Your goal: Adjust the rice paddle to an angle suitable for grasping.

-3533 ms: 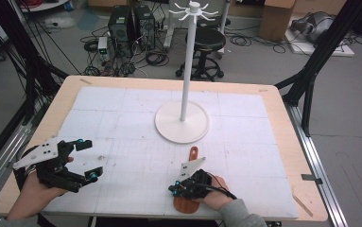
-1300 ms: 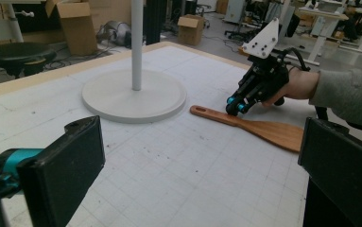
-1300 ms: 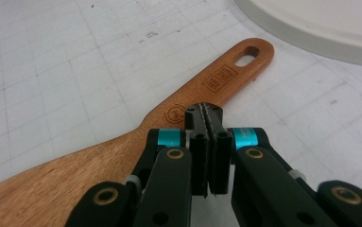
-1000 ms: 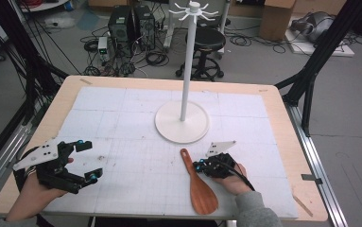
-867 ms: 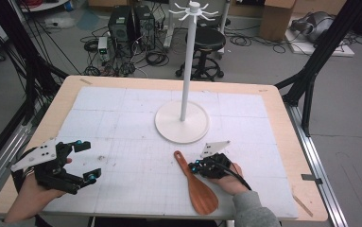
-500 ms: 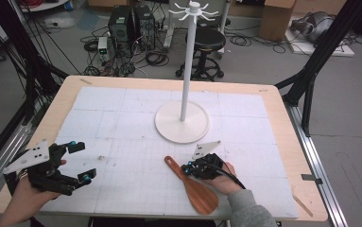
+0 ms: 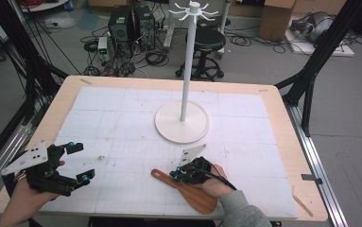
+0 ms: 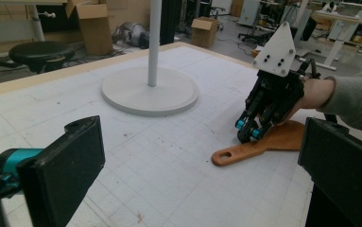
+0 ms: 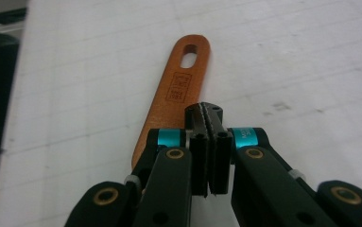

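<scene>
The wooden spatula [image 7: 188, 187] lies flat on the white gridded surface [image 7: 122, 123] near the person's edge, its holed handle end pointing toward the left gripper [image 7: 77, 163] and its blade under the right hand. The right gripper [image 7: 176, 174] has its jaws clenched together with nothing between them, tips resting on or just above the handle beside its edge; the contact cannot be told for certain. It appears to be nudging the spatula round, not lifting it, so a grasp is not yet made. The left gripper hovers released, jaws wide, well apart from the spatula. The hook stand [image 7: 183, 118] waits behind, its base near the right gripper, presumably the goal for the handle hole. Open room lies between the two grippers; the near edge is close to the blade.
</scene>
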A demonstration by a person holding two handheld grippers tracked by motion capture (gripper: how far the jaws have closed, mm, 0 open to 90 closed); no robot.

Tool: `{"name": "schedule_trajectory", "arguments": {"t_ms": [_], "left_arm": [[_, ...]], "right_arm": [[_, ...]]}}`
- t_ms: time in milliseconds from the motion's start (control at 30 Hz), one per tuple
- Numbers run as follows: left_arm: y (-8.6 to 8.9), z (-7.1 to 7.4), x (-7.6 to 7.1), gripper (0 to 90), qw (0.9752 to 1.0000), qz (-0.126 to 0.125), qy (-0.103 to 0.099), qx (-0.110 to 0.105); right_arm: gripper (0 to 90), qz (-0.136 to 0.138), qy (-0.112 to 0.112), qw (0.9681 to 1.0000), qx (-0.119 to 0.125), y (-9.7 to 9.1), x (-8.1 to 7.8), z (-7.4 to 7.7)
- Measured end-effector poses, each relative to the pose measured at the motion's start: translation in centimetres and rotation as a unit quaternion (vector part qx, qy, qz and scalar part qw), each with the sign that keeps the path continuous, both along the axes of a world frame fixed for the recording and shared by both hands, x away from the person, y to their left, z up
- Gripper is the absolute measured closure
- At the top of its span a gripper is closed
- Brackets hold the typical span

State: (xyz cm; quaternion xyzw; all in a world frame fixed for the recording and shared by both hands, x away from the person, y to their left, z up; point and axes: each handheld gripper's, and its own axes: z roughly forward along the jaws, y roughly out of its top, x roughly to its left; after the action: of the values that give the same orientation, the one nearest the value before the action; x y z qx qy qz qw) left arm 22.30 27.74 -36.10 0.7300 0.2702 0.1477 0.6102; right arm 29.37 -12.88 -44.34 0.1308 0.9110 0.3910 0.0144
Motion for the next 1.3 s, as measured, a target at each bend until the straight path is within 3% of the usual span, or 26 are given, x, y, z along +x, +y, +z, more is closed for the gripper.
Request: {"name": "schedule_trajectory", "arguments": {"t_ms": [900, 1100, 1300], "left_arm": [[0.1, -0.2, 0.1, 1.8, 1.0, 0.002, 0.003, 0.0], [0.2, -0.2, 0.1, 1.8, 1.0, 0.005, 0.002, -0.001], [0.1, -0.2, 0.1, 1.8, 1.0, 0.003, 0.003, 0.0]], "right_arm": [[88.2, 0.035, -0.016, 0.9992, -0.009, 2.0, -1.3, 0.3], [77.0, 0.017, -0.032, 0.9992, 0.017, 1.8, -1.8, 1.2], [53.3, -0.013, -0.041, 0.9986, 0.031, 1.5, -2.5, 1.9]]}}
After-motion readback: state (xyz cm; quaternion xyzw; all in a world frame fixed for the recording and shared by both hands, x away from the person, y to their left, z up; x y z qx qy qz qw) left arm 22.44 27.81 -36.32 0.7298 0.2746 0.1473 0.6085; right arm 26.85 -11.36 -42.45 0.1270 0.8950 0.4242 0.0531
